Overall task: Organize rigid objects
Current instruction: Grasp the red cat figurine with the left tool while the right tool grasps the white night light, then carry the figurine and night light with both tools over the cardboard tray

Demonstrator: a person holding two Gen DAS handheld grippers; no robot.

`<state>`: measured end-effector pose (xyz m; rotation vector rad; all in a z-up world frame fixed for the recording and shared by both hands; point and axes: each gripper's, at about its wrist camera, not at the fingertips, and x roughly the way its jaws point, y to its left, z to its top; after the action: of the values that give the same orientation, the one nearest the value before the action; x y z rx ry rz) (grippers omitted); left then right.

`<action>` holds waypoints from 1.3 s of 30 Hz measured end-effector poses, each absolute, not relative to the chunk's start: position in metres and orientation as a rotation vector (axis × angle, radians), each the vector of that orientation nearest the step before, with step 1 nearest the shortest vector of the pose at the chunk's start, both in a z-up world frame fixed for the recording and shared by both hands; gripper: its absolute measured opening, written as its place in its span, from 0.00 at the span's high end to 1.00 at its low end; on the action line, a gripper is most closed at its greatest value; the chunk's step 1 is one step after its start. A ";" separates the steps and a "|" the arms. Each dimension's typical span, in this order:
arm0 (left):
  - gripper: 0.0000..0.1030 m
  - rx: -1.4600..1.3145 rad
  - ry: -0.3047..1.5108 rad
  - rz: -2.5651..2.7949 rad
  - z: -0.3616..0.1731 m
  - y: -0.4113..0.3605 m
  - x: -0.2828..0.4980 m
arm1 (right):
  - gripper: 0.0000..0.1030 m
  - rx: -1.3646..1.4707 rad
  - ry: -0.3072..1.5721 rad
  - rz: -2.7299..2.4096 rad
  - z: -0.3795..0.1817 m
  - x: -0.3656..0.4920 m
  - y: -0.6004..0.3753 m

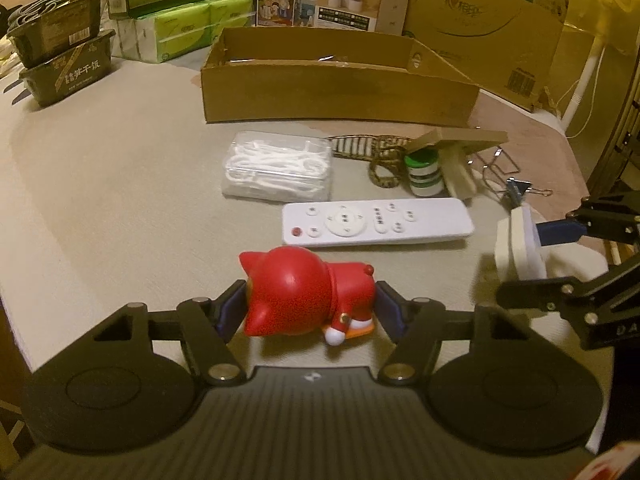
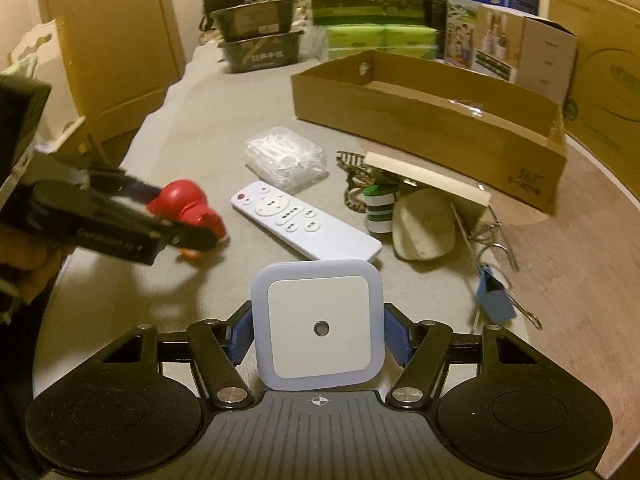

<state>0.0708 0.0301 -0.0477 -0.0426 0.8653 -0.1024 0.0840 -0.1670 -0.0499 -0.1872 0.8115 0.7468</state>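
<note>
My left gripper (image 1: 310, 306) is shut on a red toy figure (image 1: 308, 294), held just above the table; it also shows in the right wrist view (image 2: 184, 208). My right gripper (image 2: 318, 332) is shut on a square white night light (image 2: 318, 326), which also shows in the left wrist view (image 1: 518, 244) at the right. A white remote (image 1: 376, 222) lies beyond both. A long open cardboard box (image 1: 336, 92) stands at the back of the table.
A clear box of floss picks (image 1: 278, 172), a green-and-white striped jar (image 1: 424, 176), a patterned band (image 1: 384, 160), a wooden piece (image 1: 456, 140), wire clips (image 1: 500, 164) and a blue binder clip (image 2: 496, 300) lie before the box. Stacked trays (image 1: 60, 56) and cartons stand behind.
</note>
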 end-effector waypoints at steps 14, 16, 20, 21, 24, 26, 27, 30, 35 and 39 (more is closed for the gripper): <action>0.37 -0.025 0.819 -0.146 -0.012 -0.007 0.069 | 0.37 -0.077 0.797 0.594 -0.017 0.078 -0.202; 0.37 -0.024 0.811 -0.152 -0.008 -0.009 0.071 | 0.37 -0.070 0.789 0.578 -0.012 0.078 -0.207; 0.37 -0.010 0.797 -0.158 -0.001 -0.014 0.074 | 0.37 -0.059 0.779 0.560 -0.005 0.081 -0.212; 0.37 -0.010 0.794 -0.159 0.000 -0.014 0.075 | 0.37 -0.057 0.777 0.556 -0.003 0.082 -0.212; 0.37 -0.008 0.783 -0.160 0.006 -0.014 0.079 | 0.37 -0.051 0.767 0.551 0.003 0.085 -0.214; 0.37 -0.003 0.776 -0.159 0.009 -0.013 0.083 | 0.37 -0.049 0.758 0.549 0.007 0.088 -0.214; 0.37 -0.001 0.774 -0.160 0.011 -0.013 0.084 | 0.37 -0.047 0.755 0.548 0.010 0.091 -0.213; 0.37 0.007 0.767 -0.163 0.015 -0.011 0.092 | 0.37 -0.042 0.747 0.549 0.015 0.098 -0.213; 0.37 0.022 0.754 -0.167 0.023 -0.009 0.106 | 0.37 -0.043 0.736 0.545 0.023 0.113 -0.212; 0.37 0.021 0.744 -0.170 0.030 -0.007 0.121 | 0.37 -0.043 0.734 0.541 0.029 0.129 -0.210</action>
<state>0.1213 -0.0074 0.0298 0.0208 0.7438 -0.1703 0.1294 -0.2103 0.0291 -0.0429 0.7342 0.5410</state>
